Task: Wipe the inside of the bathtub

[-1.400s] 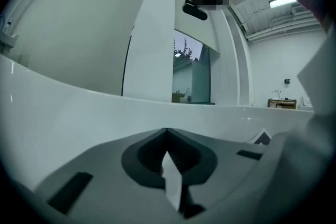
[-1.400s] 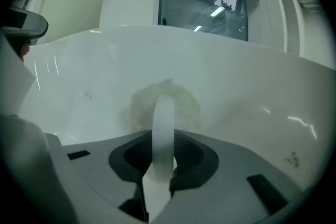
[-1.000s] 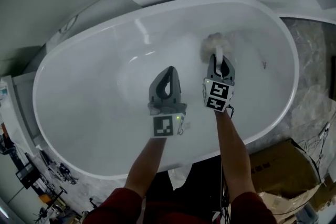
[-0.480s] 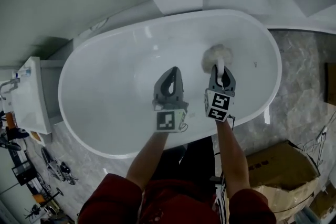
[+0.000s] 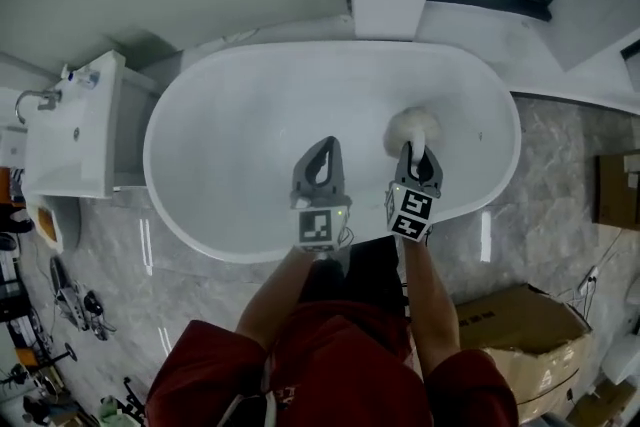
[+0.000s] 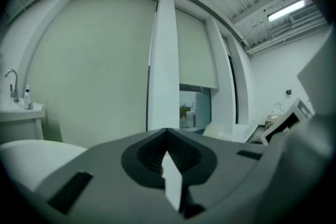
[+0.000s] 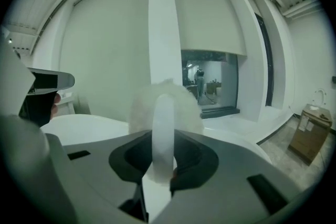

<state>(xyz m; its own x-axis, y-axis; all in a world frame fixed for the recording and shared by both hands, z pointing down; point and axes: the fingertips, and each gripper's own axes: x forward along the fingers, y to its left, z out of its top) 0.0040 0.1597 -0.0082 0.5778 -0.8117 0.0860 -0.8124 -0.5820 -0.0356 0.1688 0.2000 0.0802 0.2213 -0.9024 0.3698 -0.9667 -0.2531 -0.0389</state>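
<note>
Student: Both grippers sit closer to the near rim of the glossy white oval bathtub [image 5: 230,165] than a second ago. How do they stand?

Tutor: The grey left gripper [image 5: 325,145] is pressed together on nothing. The right gripper [image 5: 415,151] pinches the flat white plastic handle [image 7: 163,128] of a fluffy white round-headed brush [image 5: 411,123], whose head is over the smooth inner wall, right of centre.

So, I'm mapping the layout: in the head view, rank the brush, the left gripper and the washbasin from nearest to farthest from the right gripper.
1. Brush: held in the right gripper, fluffy head just beyond it.
2. Left gripper: alongside, to its left, over the bathtub.
3. Washbasin: far left, outside the bathtub.
</note>
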